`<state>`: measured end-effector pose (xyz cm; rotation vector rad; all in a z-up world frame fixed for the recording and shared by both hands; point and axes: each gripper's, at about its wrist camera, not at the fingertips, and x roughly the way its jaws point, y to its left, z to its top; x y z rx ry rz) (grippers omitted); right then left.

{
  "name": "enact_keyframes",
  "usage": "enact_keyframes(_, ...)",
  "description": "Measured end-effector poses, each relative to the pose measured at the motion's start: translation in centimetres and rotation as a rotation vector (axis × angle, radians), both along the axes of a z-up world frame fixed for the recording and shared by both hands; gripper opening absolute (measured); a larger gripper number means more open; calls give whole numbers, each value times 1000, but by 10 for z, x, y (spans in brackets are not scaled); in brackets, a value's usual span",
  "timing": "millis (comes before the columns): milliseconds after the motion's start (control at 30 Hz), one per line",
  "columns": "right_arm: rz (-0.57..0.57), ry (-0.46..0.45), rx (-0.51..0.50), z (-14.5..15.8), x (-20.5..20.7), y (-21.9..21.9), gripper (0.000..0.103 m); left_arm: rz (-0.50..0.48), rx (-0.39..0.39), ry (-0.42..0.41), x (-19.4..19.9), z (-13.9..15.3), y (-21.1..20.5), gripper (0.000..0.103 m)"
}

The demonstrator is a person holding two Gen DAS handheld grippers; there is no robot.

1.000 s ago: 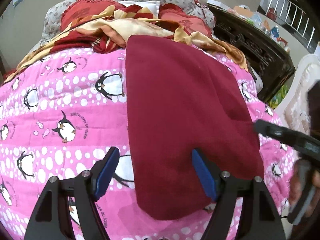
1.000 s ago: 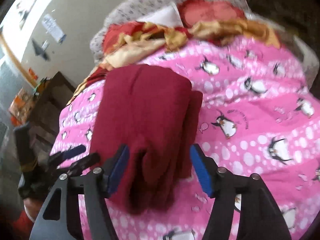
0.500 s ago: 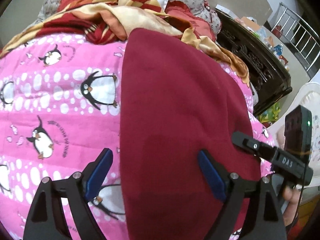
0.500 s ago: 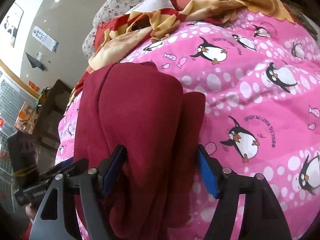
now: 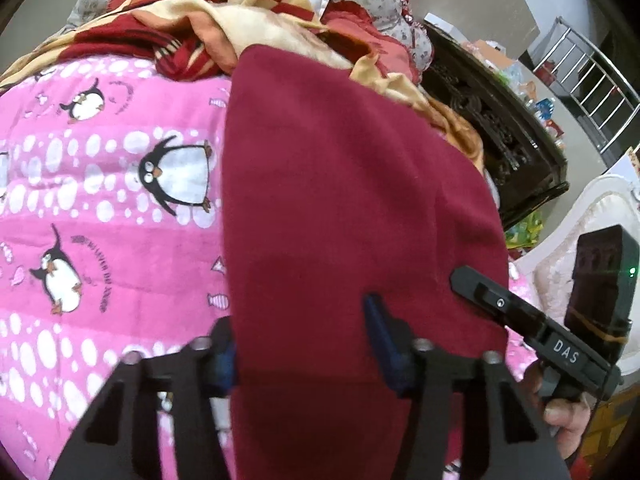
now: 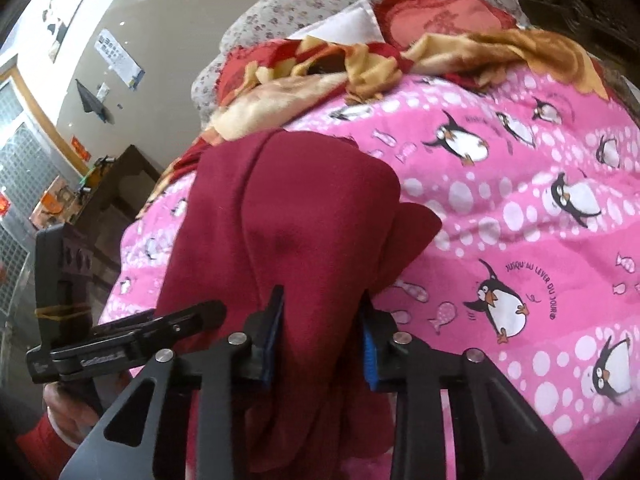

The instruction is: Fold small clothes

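A dark red garment (image 5: 344, 208) lies folded lengthwise on the pink penguin blanket (image 5: 100, 200). My left gripper (image 5: 300, 344) straddles its near end, jaws partly closed, with the cloth between the blue pads. In the right wrist view the same garment (image 6: 304, 216) is bunched in folds, and my right gripper (image 6: 320, 336) has its jaws pressed in on the near edge of the cloth. The right gripper also shows in the left wrist view (image 5: 532, 320) at the garment's right edge. The left gripper shows in the right wrist view (image 6: 132, 340) at the left.
A crumpled red and yellow blanket (image 5: 208, 28) and floral pillows (image 6: 320, 4) lie at the far end of the bed. A dark carved cabinet (image 5: 500, 128) stands beyond the bed's right side. A white cushioned chair (image 5: 580, 232) is nearby.
Both grippers have moved forward onto the near end of the red garment. Their jaws have narrowed from wide open and now pinch the cloth.
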<state>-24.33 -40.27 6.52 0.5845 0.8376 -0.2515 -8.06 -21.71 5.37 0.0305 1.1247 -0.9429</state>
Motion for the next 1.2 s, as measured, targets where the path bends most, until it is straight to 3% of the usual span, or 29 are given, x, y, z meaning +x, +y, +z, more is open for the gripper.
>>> enact_keyframes(133,28,-51,39,22,-3,13,46,3,-2,-12,-10,21,24,47)
enact_keyframes(333,92,-46,94,41,-6,45,46,9,42,-16,-25,43,70,48)
enact_keyframes(400,114,-12,87,35,-6,58,47,9,81,-12,-28,37,76,49)
enact_keyframes(500,113,85,52,8,-1,69,52,30,162,27,-28,6,79,50)
enact_keyframes(600,96,170,-20,-10,-3,73,53,72,173,4,-28,-9,84,64)
enact_keyframes(767,88,96,-103,34,-21,81,53,116,186,-99,-35,6,95,69)
enact_keyframes(933,273,33,-155,62,-22,130,48,136,184,-172,-46,14,103,76)
enact_keyframes(1033,324,108,-203,42,-21,149,41,157,200,-213,-52,16,109,77)
enact_keyframes(1100,290,208,-252,14,-26,148,38,168,201,-236,-55,17,108,77)
enact_keyframes(1200,249,228,-254,-1,-39,140,38,186,196,-273,-62,23,110,77)
